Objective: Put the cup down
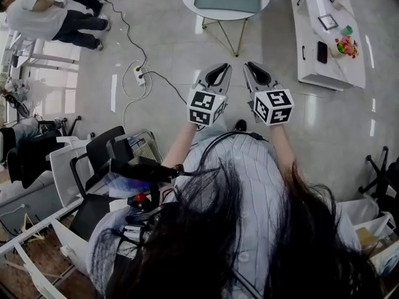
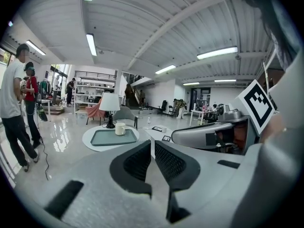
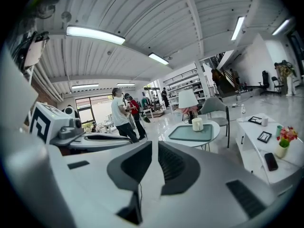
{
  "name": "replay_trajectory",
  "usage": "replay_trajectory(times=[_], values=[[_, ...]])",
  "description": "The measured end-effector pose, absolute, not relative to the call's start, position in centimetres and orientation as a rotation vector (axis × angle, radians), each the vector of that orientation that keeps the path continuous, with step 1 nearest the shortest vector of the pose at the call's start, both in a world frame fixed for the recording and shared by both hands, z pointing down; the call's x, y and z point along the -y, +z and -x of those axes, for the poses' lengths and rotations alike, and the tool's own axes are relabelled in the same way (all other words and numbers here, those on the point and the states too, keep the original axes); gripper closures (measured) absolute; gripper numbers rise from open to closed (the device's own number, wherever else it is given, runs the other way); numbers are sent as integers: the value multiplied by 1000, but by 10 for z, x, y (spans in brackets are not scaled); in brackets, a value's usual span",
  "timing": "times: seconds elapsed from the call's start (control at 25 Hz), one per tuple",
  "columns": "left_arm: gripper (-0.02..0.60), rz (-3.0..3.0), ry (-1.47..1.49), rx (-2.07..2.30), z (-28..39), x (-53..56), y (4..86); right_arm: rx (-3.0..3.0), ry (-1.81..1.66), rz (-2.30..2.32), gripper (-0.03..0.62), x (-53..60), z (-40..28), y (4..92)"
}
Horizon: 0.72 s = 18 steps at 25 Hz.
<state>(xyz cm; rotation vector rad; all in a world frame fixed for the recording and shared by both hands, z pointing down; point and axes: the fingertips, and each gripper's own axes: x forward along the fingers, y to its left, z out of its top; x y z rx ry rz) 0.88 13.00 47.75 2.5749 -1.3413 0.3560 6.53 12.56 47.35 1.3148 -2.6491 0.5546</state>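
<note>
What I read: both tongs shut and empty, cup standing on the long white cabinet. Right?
Not quite. The cup stands on the green tray on the round table, as the right gripper view shows. The rest holds: the left tongs and the right tongs are shut and empty.

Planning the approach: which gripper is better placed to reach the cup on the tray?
Left, marginally: the cup sits closer to the pointing line of the left gripper than of the right gripper. Both are shut, empty and well short of it.
</note>
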Motion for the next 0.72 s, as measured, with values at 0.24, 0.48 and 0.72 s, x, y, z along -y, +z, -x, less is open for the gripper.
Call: replay_trajectory(times=[0.24, 0.48, 0.72], values=[[545, -2580, 349, 1355, -11, -130, 474, 2656, 543, -1304, 533, -129, -67, 471], [545, -2585, 347, 1367, -13, -132, 470, 2667, 535, -1299, 533, -132, -69, 468], [545, -2587, 355, 1369, -16, -137, 471, 2673, 532, -1291, 533, -136, -71, 467]])
